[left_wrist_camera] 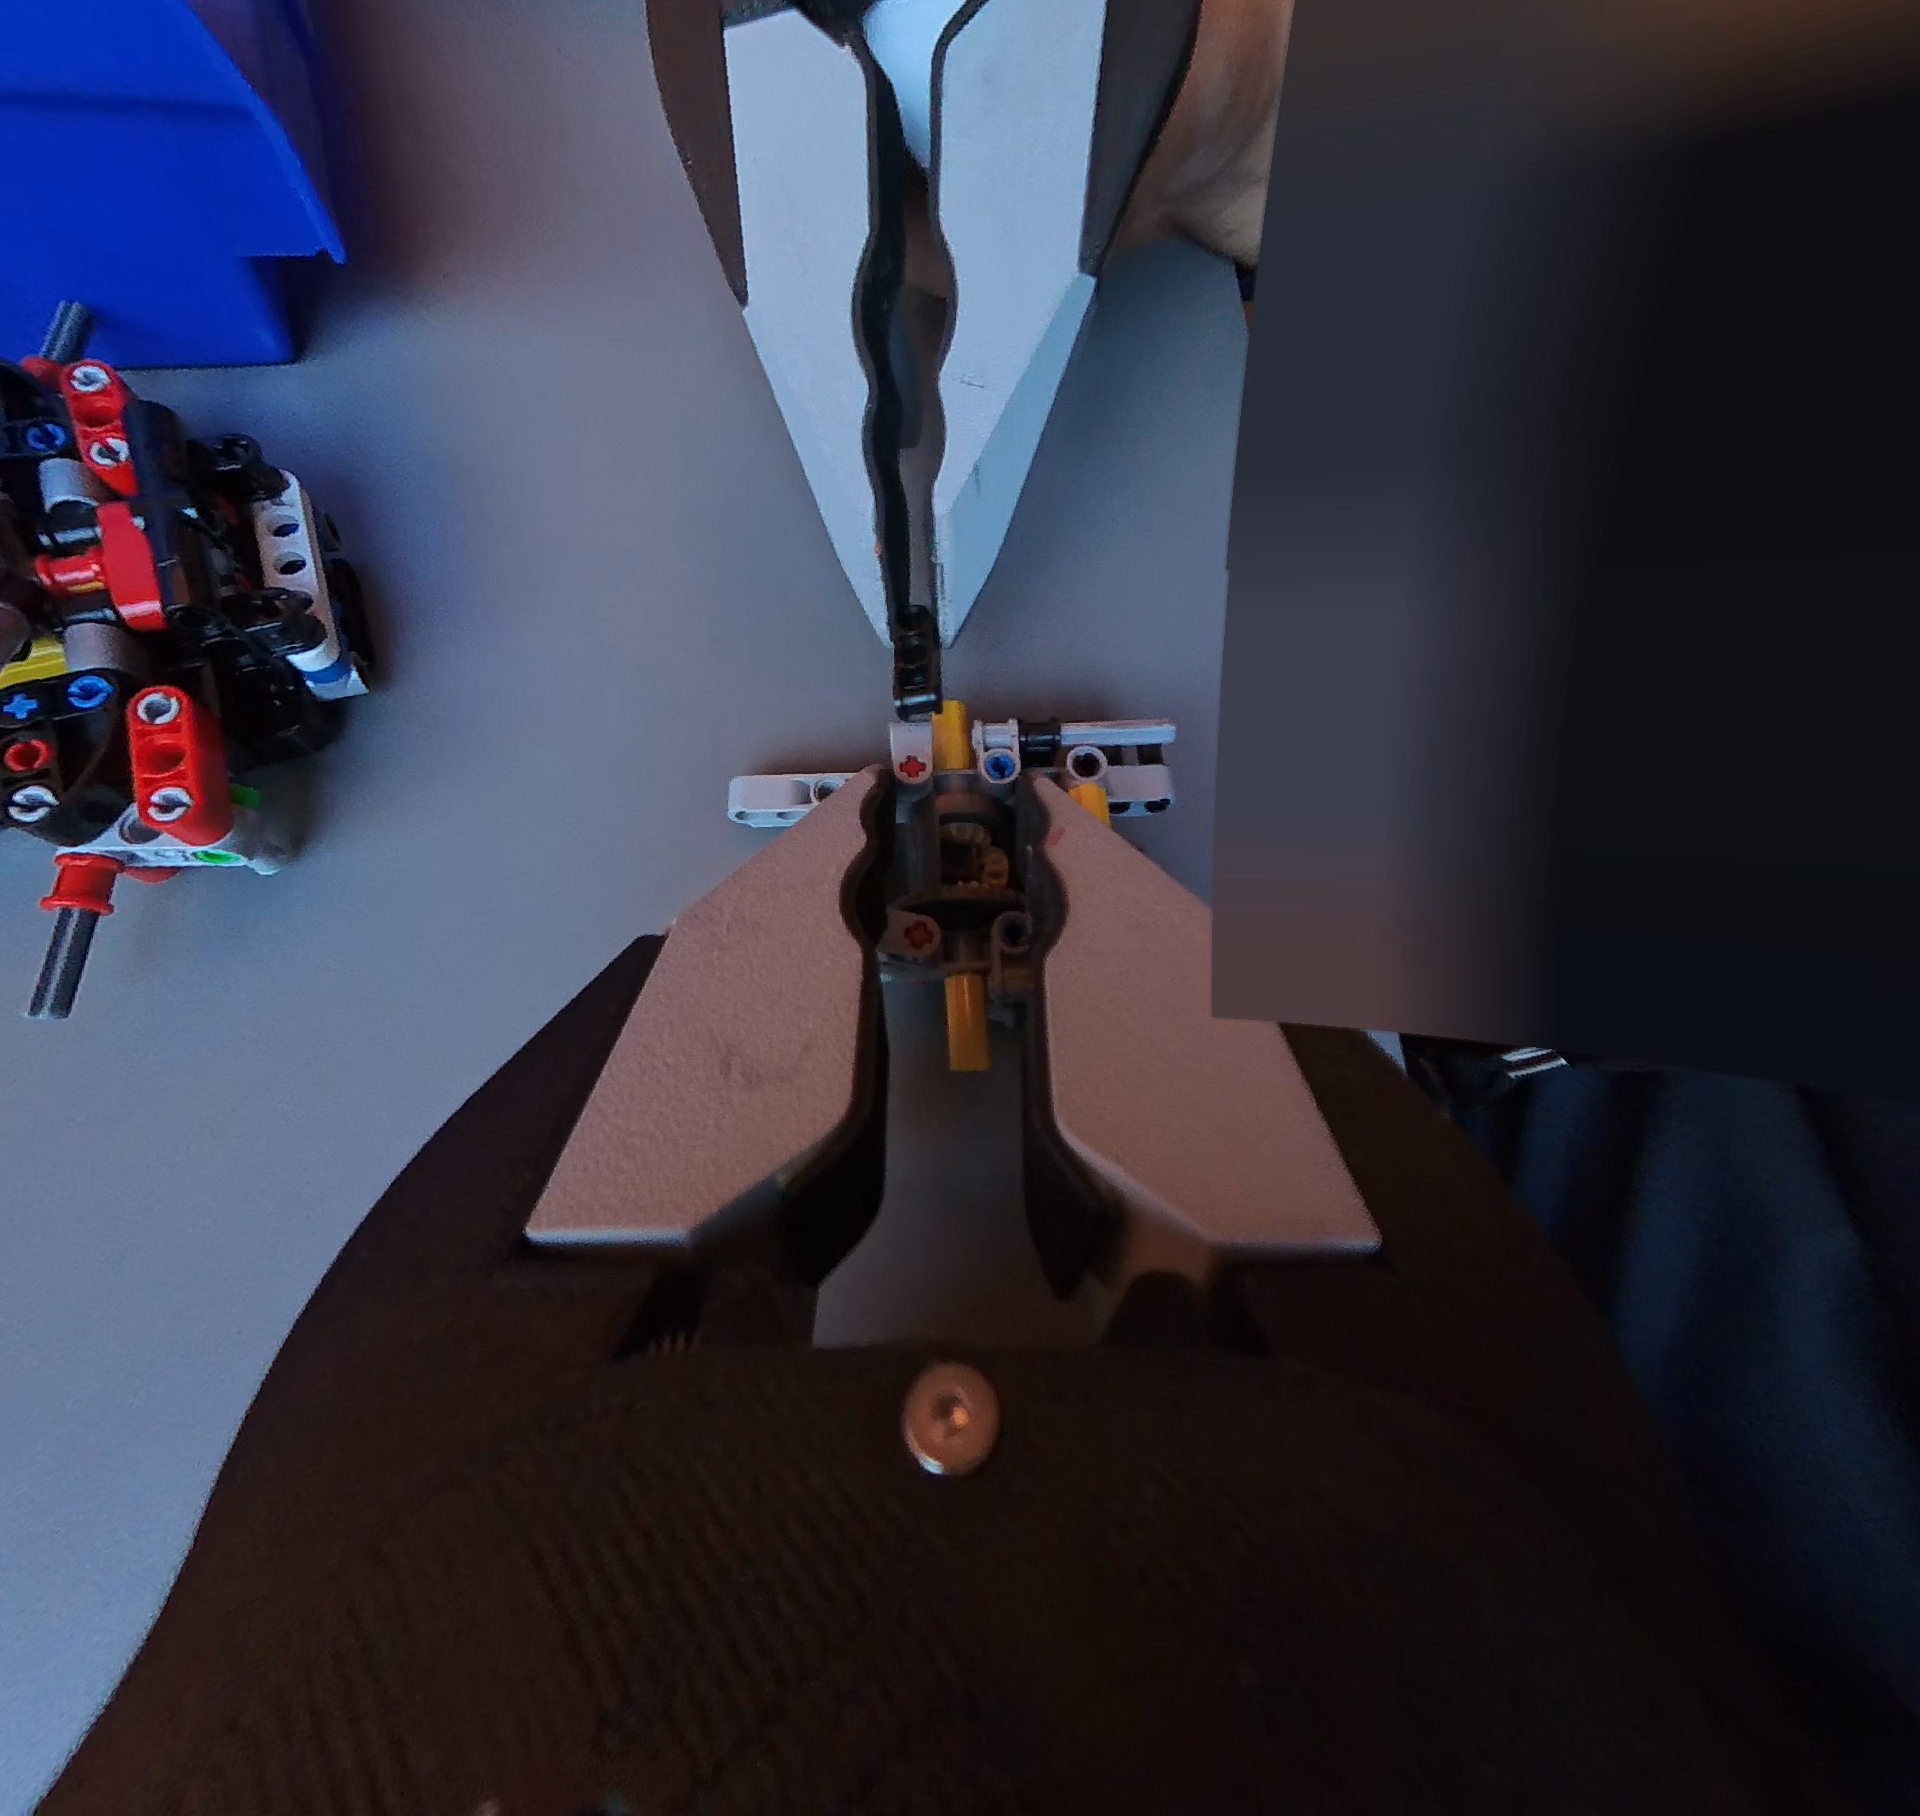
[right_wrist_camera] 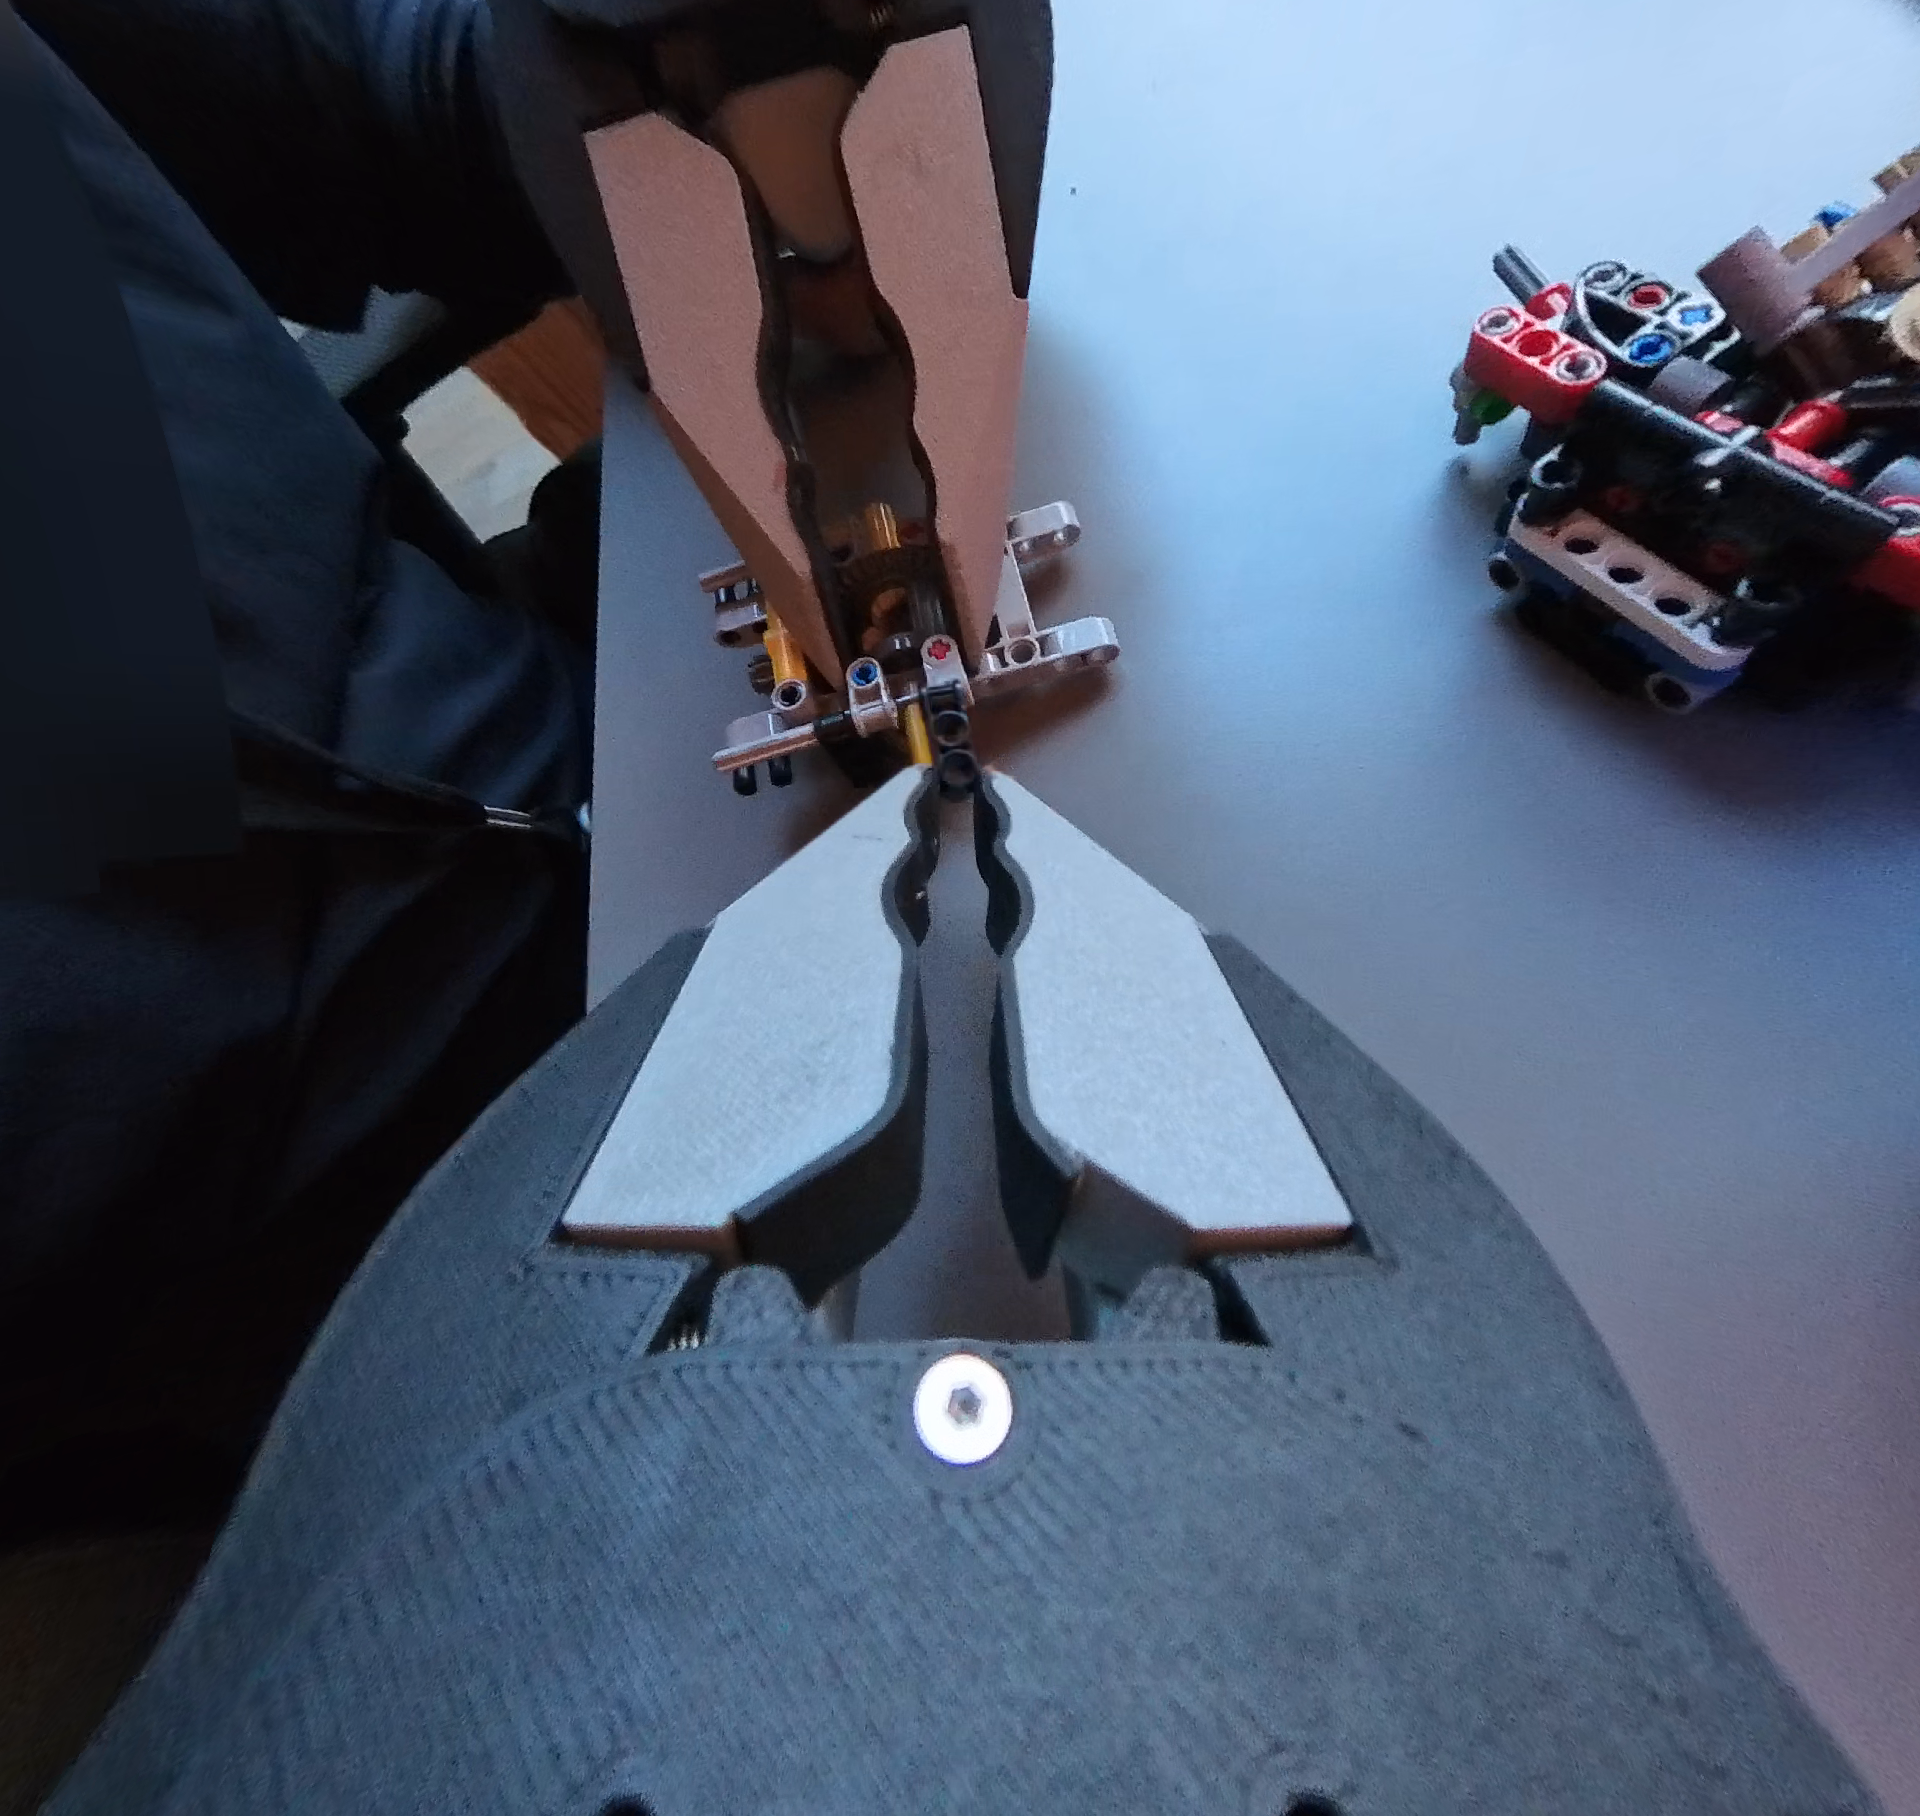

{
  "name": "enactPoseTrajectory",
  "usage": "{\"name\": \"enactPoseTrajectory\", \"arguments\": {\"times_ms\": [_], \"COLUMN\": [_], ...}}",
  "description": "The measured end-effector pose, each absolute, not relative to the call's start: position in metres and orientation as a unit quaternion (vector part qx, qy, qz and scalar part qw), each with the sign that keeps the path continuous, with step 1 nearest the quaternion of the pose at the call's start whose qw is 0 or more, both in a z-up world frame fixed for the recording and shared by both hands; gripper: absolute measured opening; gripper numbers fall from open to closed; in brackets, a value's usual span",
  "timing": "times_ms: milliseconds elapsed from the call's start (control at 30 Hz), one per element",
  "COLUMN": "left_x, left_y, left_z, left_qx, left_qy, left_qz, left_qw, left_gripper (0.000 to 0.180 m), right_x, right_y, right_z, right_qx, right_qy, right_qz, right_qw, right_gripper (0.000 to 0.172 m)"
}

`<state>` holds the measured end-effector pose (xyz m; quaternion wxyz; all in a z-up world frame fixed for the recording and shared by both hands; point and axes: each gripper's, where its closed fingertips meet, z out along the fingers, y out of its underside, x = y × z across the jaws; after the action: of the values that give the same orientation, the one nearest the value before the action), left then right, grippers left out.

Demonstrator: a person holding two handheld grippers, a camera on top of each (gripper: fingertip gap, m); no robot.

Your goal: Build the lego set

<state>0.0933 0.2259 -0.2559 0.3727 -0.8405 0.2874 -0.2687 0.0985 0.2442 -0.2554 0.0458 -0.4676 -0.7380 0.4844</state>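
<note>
We see the main risk at the tip of the right gripper point(right_wrist_camera: 951, 779): it pinches only the near end of a small black connector point(right_wrist_camera: 949, 738), so a slight twist could let the piece swivel or pop out from between the pads. The connector's far end meets a thin black axle point(right_wrist_camera: 902, 704) on the grey gear assembly point(left_wrist_camera: 961, 862), and any sideways push there (the axle looks slender) might bend it or skew the assembly in the other grasp.

The left gripper point(left_wrist_camera: 961, 831) has its jaws closed on the sides of that assembly, whose outer grey beams point(left_wrist_camera: 1132, 758) lie low over the table point(right_wrist_camera: 1351, 831). If that hold slackens, we judge the whole piece would slide on the smooth surface.

The two grippers face each other nose to nose, both sloping down towards the table, the right one nearly in line with the left. A larger red and black build point(left_wrist_camera: 156, 623) sits well apart
</note>
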Motion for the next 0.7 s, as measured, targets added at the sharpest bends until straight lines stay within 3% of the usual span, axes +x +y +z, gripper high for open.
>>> {"name": "enactPoseTrajectory", "arguments": {"times_ms": [33, 333, 700], "left_x": [0.0933, 0.093, 0.0928], "left_y": [0.2261, 0.2263, 0.2263], "left_z": [-0.2558, -0.2557, -0.2558], "left_qx": [-0.841, -0.841, -0.841], "left_qy": [0.285, 0.281, 0.279], "left_qz": [-0.272, -0.28, -0.283], "left_qw": [0.371, 0.368, 0.367], "left_gripper": [0.02, 0.02, 0.02], "right_x": [0.098, 0.0992, 0.1018], "right_y": [0.2449, 0.2456, 0.2431], "right_z": [-0.2555, -0.2537, -0.2506], "right_qx": [-0.473, -0.526, -0.521], "right_qy": [-0.733, -0.658, -0.655], "right_qz": [0.487, 0.534, 0.543], "right_qw": [0.039, -0.07, -0.072], "right_gripper": [0.003, 0.003, 0.003]}}
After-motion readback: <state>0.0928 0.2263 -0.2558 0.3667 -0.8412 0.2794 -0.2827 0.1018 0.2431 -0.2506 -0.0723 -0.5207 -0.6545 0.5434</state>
